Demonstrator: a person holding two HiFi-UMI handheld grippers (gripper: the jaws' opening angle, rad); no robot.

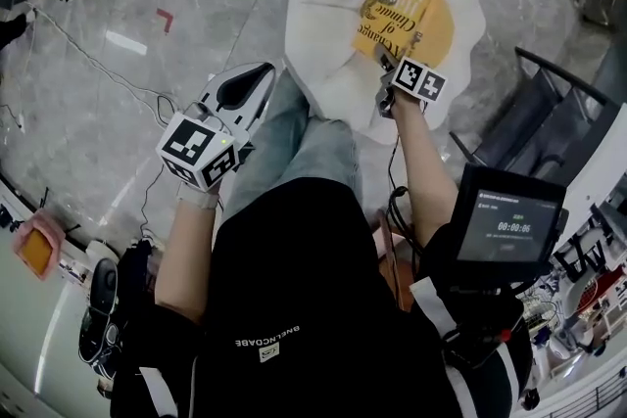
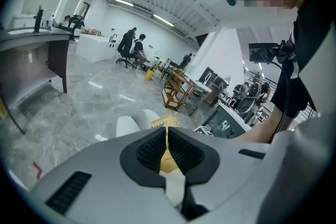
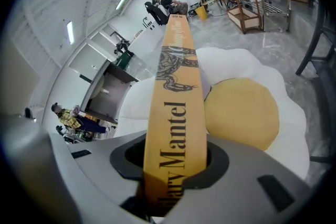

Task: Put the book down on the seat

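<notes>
White seat point(image 1: 323, 5) lay under the book point(image 1: 402, 10) pinched in right tongs point(image 1: 388, 66), left tongs point(image 1: 240, 95) closed empty; next call: lower, release.

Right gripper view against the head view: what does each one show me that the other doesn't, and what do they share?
Only the right gripper view: the jaws of the right gripper clamped across the spine of the book, with the spine print readable. Only the head view: the left gripper by the person's knee, the book's front cover, and a screen at the right. Both: the book over the white flower-shaped seat with its yellow centre.
</notes>
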